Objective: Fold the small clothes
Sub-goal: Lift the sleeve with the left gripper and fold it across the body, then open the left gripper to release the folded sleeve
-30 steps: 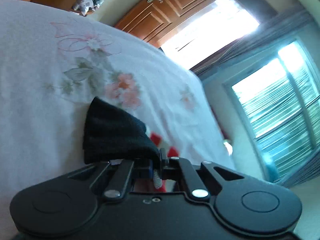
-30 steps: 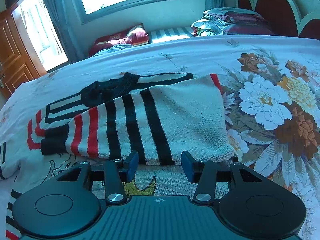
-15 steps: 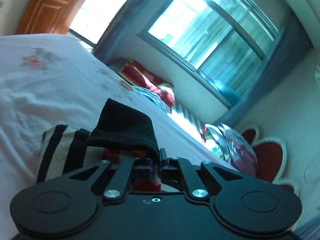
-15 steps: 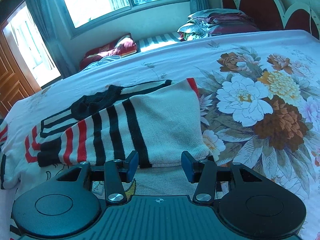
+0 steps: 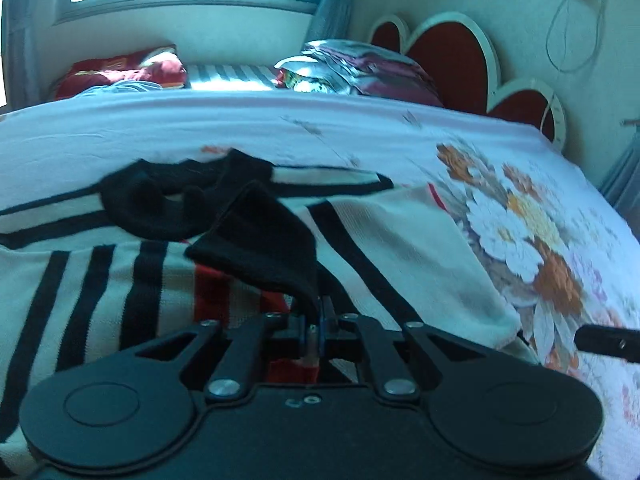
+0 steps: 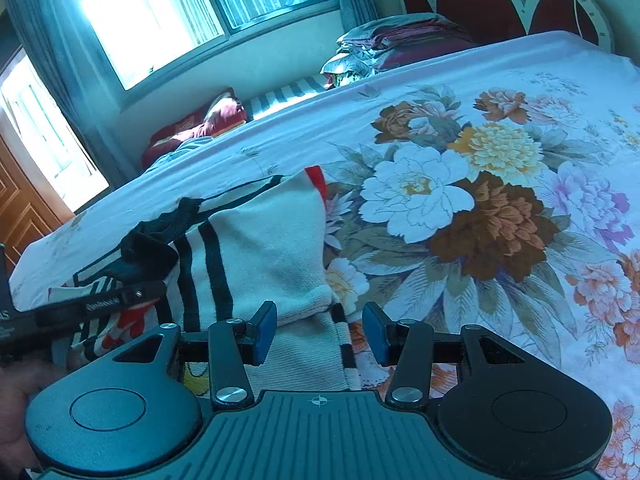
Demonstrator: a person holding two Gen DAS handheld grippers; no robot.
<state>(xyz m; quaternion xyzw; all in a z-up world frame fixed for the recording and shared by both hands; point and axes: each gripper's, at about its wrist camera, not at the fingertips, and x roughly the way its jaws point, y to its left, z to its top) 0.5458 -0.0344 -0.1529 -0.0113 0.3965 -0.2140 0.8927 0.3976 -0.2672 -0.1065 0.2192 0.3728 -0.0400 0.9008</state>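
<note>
A small knit sweater point(image 5: 400, 256), cream with black and red stripes, lies on the flowered bedsheet point(image 5: 520, 208). My left gripper point(image 5: 318, 322) is shut on the sweater's black sleeve cuff point(image 5: 260, 252) and holds it over the sweater's body. The sweater also shows in the right wrist view point(image 6: 260, 248). My right gripper point(image 6: 320, 330) is open and empty, just above the sweater's near right edge. The left gripper point(image 6: 100, 304) shows at the left of the right wrist view.
Folded bedding point(image 6: 400, 40) and a red pillow point(image 6: 200, 124) lie beyond the bed's far edge under the window. A red headboard point(image 5: 448, 56) stands at the right. A wooden door point(image 6: 16, 208) is at the far left.
My left gripper has swung from the left side of the bed over the sweater, carrying the black cuff. My right gripper has shifted right toward the sweater's edge, still open.
</note>
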